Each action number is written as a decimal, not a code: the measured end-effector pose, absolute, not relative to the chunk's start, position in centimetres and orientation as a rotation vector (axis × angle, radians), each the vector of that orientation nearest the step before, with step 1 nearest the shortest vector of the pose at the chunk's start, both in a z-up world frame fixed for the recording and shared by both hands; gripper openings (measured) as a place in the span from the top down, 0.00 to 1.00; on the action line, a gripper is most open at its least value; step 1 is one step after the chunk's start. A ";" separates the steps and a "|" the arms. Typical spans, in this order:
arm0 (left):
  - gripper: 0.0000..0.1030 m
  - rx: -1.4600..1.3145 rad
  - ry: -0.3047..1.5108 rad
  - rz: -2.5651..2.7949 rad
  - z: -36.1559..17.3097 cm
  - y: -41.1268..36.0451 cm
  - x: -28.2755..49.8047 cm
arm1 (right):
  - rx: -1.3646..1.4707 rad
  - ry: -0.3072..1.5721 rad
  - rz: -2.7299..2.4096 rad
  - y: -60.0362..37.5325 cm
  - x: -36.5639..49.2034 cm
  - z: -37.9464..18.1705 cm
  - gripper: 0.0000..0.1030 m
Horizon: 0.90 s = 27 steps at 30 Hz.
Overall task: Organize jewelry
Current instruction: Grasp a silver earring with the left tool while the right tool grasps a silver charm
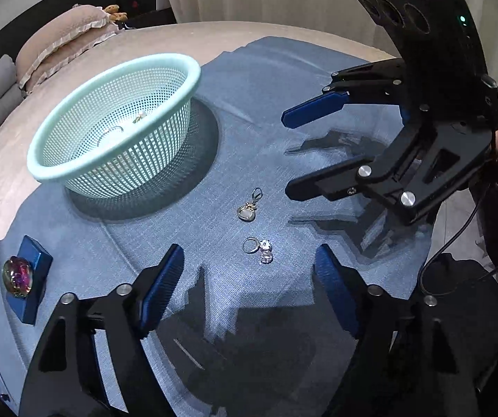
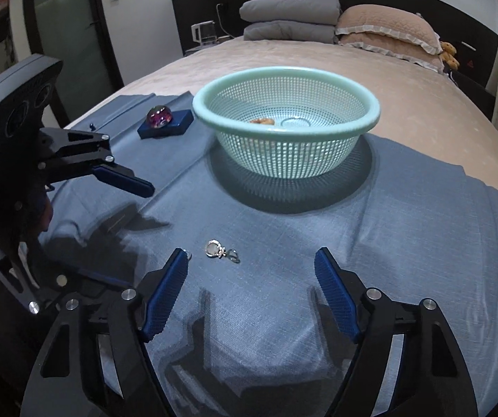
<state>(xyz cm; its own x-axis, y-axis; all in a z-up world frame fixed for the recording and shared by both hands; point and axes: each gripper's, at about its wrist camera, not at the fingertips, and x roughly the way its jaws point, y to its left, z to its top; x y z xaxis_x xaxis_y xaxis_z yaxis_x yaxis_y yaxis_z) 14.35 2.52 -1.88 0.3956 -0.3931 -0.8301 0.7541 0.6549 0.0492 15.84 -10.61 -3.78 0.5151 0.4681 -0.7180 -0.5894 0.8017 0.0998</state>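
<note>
Two pieces lie on the blue cloth (image 1: pixel 186 243): a gold pendant with a clasp (image 1: pixel 249 206) (image 2: pixel 219 250) and a silver ring with crystal earrings (image 1: pixel 257 248). My left gripper (image 1: pixel 249 259) hovers open just in front of the ring and crystals, nothing between its pads. My right gripper (image 2: pixel 250 255) (image 1: pixel 289 151) stands open too, with the pendant just beyond its fingertips. In the right wrist view the ring cluster is mostly hidden behind a finger. The mint mesh basket (image 1: pixel 186 64) (image 2: pixel 283 71) holds a few gold and silver pieces (image 1: pixel 139 118).
A blue box (image 1: pixel 35 260) (image 2: pixel 179 125) with an iridescent glass dome (image 1: pixel 17 276) (image 2: pixel 159 117) sits at the cloth's edge, left of the basket. The cloth lies on a beige bed (image 2: pixel 423 114); pillows (image 2: pixel 388 27) and folded grey bedding (image 2: pixel 290 17) are at the head.
</note>
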 end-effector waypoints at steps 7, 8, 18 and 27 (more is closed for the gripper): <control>0.51 0.433 0.936 -0.775 -4.5 1.8 16.0 | -0.199 0.861 0.681 -8.4 17.6 -6.1 0.74; 0.54 0.419 0.935 -0.779 -4.6 1.8 15.9 | -0.200 0.867 0.686 -8.3 17.7 -6.4 0.79; 0.91 0.355 0.974 -0.717 -4.4 2.5 16.5 | -0.065 0.893 0.589 -10.9 17.1 -6.0 0.98; 0.91 0.345 0.950 -0.614 -2.3 4.1 14.7 | -0.016 0.903 0.537 -13.8 14.5 -3.3 0.98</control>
<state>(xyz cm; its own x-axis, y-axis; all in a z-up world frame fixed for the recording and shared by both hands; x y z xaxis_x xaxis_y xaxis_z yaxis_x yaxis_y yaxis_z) 14.73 4.09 -2.31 0.4312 -0.3351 -0.8377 0.6261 0.7797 0.0104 14.48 -13.80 -3.35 0.4967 0.4371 -0.7498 -0.4501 0.8684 0.2080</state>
